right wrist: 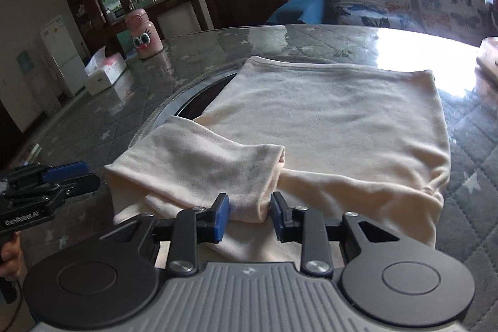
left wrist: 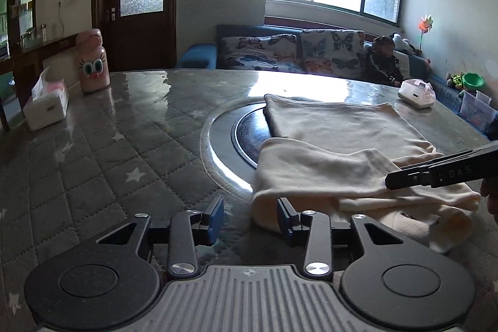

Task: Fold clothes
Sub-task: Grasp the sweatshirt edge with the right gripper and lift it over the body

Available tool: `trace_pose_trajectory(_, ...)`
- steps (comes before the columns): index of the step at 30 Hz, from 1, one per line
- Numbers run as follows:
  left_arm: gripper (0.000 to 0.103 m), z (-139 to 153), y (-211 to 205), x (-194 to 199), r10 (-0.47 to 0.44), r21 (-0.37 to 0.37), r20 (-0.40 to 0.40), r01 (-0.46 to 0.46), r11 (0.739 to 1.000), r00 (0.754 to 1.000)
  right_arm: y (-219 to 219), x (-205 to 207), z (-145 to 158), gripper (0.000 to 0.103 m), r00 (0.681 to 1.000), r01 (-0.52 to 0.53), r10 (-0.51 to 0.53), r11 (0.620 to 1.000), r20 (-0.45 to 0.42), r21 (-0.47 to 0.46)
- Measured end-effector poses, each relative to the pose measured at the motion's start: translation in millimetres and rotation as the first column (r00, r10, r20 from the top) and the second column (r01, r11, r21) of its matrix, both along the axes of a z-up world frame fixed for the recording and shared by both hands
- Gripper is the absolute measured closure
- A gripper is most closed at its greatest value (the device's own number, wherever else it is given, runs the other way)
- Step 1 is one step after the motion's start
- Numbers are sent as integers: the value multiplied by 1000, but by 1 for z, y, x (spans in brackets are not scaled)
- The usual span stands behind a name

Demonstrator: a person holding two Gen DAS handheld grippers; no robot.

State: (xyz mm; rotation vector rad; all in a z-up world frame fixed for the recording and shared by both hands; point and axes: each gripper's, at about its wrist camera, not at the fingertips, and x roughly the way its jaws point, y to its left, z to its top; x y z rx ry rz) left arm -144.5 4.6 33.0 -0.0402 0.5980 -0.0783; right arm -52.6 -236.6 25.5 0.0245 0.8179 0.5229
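A cream garment (left wrist: 342, 126) lies flat on the glass-topped table, with a sleeve folded over its near part (right wrist: 199, 164). My left gripper (left wrist: 250, 220) is open and empty, its right finger just touching the garment's near left corner. My right gripper (right wrist: 249, 215) is open, its pads either side of a fold of the cream cloth at the near edge, not pinching it. The right gripper also shows in the left wrist view (left wrist: 435, 171), over the garment. The left gripper shows in the right wrist view (right wrist: 59, 179), left of the garment.
A pink cartoon bottle (left wrist: 92, 61) and a white tissue box (left wrist: 46, 105) stand at the table's far left. Another white box (left wrist: 415, 94) sits at the far right. A round inset (left wrist: 246, 129) lies under the garment. A sofa with a child is behind.
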Motion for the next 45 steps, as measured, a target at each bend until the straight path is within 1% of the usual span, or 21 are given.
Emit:
trace_pose_trajectory(2,59,-1,-1,2,-2,-11,-2,2,1000,1000,5,-3,6,98,1000,-9,9,999,27,-32)
trace_pose_trajectory(4,57,-2,-4,4,-9,-15,-2,9,1000,1000,8,-7,13,99,998,-13,17,998,66,-67)
trace_pose_trajectory(6,56,-3,-9,5,-23,-12,-2,23,1000,1000,11,-11,26,99,991,-17,33,993,130,-120)
trace_pose_trajectory(11,53,-6,-24,7,-55,-6,0,55,998,998,15,-18,60,99,964,-22,77,977,254,-210)
trace_pose_trajectory(15,53,-10,-34,13,-70,15,-4,70,997,998,17,-18,81,99,945,-20,101,967,311,-254)
trace_pose_trajectory(19,53,-15,-41,15,-81,59,-9,82,995,997,18,-23,99,99,921,-14,128,955,368,-297)
trace_pose_trajectory(21,54,-18,-43,16,-81,81,-12,81,993,997,15,-26,105,99,912,-3,126,953,390,-302)
trace_pose_trajectory(23,54,-20,-42,18,-77,81,-21,79,994,997,10,-30,111,99,902,17,116,953,416,-303)
trace_pose_trajectory(25,59,-20,-41,18,-77,71,-25,78,994,997,2,-34,114,99,898,39,96,954,429,-297)
trace_pose_trajectory(27,70,-20,-41,17,-84,74,-22,86,994,996,-8,-38,111,99,901,64,69,955,428,-289)
trace_pose_trajectory(28,71,-20,-41,16,-89,79,-21,90,993,996,-13,-40,108,99,904,75,55,955,424,-286)
trace_pose_trajectory(34,71,-19,-47,10,-106,131,-12,107,986,994,-40,-49,67,99,944,121,-22,951,329,-285)
trace_pose_trajectory(37,71,-19,-49,10,-115,153,-16,116,981,993,-51,-52,36,99,968,135,-70,954,240,-266)
trace_pose_trajectory(39,71,-18,-49,10,-121,163,-23,123,979,992,-55,-55,19,99,980,122,-73,957,185,-264)
trace_pose_trajectory(40,71,-17,-49,9,-126,170,-27,129,977,992,-56,-56,14,97,982,119,-75,957,170,-266)
trace_pose_trajectory(41,68,-17,-49,8,-132,177,-33,135,975,991,-57,-58,12,95,983,120,-77,957,166,-265)
trace_pose_trajectory(42,68,-16,-48,6,-138,184,-38,143,972,990,-59,-60,10,92,984,120,-78,957,163,-262)
trace_pose_trajectory(44,68,-14,-45,1,-156,197,-49,162,967,987,-66,-64,16,88,983,121,-83,963,161,-241)
trace_pose_trajectory(45,68,-12,-43,-1,-162,203,-53,169,964,985,-69,-65,19,88,982,126,-87,964,167,-236)
